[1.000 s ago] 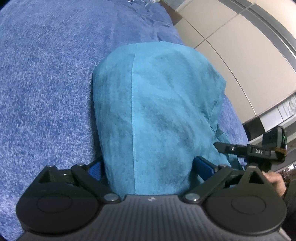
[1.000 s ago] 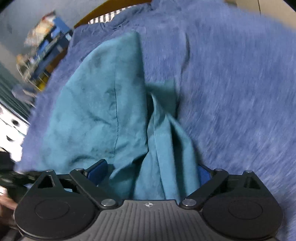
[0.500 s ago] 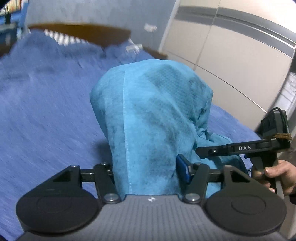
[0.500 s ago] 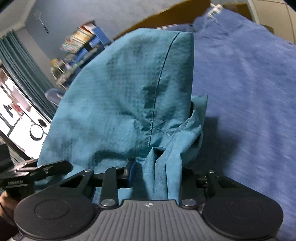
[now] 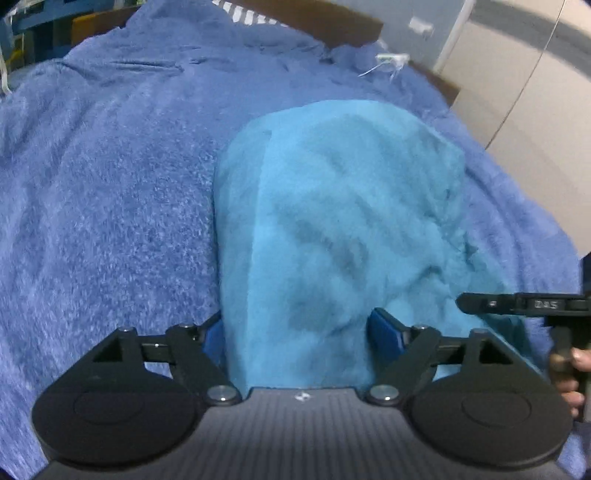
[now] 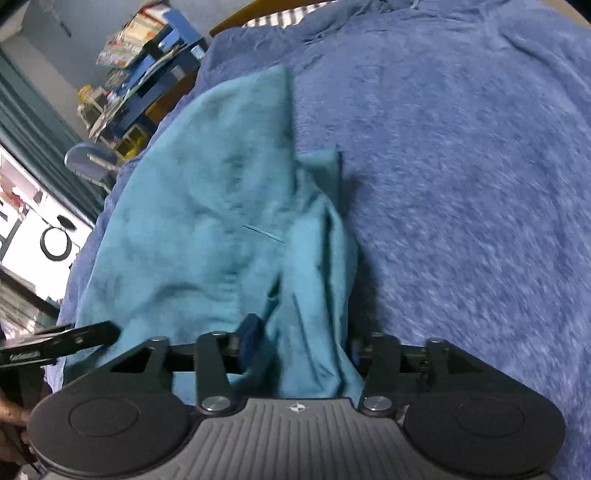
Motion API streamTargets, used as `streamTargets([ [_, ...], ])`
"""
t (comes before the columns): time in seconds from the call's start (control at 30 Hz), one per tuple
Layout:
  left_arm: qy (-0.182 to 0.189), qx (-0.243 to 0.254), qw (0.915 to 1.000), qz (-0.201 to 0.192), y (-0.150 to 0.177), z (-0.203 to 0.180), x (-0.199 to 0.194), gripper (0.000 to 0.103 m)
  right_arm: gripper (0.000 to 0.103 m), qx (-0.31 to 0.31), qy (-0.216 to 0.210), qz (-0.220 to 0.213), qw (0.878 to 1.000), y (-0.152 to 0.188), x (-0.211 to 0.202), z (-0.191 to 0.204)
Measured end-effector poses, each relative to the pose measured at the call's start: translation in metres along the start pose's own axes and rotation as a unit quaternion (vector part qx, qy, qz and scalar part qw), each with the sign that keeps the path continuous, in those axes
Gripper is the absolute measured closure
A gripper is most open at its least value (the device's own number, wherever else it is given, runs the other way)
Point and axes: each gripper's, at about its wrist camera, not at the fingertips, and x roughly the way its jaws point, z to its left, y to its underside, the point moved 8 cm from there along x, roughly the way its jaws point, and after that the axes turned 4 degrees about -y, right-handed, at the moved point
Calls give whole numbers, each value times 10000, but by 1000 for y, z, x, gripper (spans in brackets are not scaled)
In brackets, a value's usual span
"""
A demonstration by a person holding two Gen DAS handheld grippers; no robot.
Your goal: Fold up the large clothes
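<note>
A teal garment [image 5: 332,221] lies bunched on the blue fleece blanket [image 5: 110,184] of a bed. In the left wrist view its near edge fills the gap of my left gripper [image 5: 297,328], whose jaws are opening and look slack on the cloth. My right gripper [image 5: 517,304] shows at the right edge, held by a hand [image 5: 569,373]. In the right wrist view a gathered fold of the garment [image 6: 207,206] runs between the jaws of my right gripper [image 6: 303,343], which are opening too. The left gripper [image 6: 62,343] reaches in at the lower left. Both views are blurred.
A wooden headboard [image 5: 325,22] closes the far end of the bed. Pale wardrobe panels [image 5: 524,92] stand along its right side. Cluttered shelves [image 6: 147,44], a blue chair [image 6: 88,158] and a dark curtain [image 6: 33,122] stand off its left side. Blanket [image 6: 461,184] stretches right of the garment.
Both grippers closed on the garment's near edge, raised it and carried it toward the headboard. Now their jaws stand wider again and the cloth has sunk back onto the blanket.
</note>
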Motion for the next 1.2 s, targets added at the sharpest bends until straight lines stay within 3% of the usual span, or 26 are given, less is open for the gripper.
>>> streamTargets([
  [0.13,164,100,9993,-333,3,9,-28,24,43,30,-34,-141,9999,-7,-21,-10],
  [0.27,411,-260,9940,-975,-19,34,-62,24,42,-240,33,-525,9983,-15,-54,-4],
  [0.37,475,-713,9862,-1414,-52,48,-72,24,51,-386,-58,-935,9949,-39,-77,14],
  [0.5,484,-795,9809,-1708,-91,44,-67,24,60,-606,-185,-1304,9894,-72,-80,51],
  [0.7,123,-230,9889,-1466,-135,8,-7,34,59,-1235,-44,-1478,9813,-102,-47,108],
  [0.83,-212,-9,9956,-918,-148,0,54,54,56,-1576,330,-1406,9769,-118,-2,130],
  [1.03,-512,222,9973,-468,-133,-14,122,54,53,-1681,1372,-582,9744,-108,82,91],
  [1.2,-963,962,9886,-644,-110,-31,147,46,49,-1595,1333,-540,9767,-96,103,73],
])
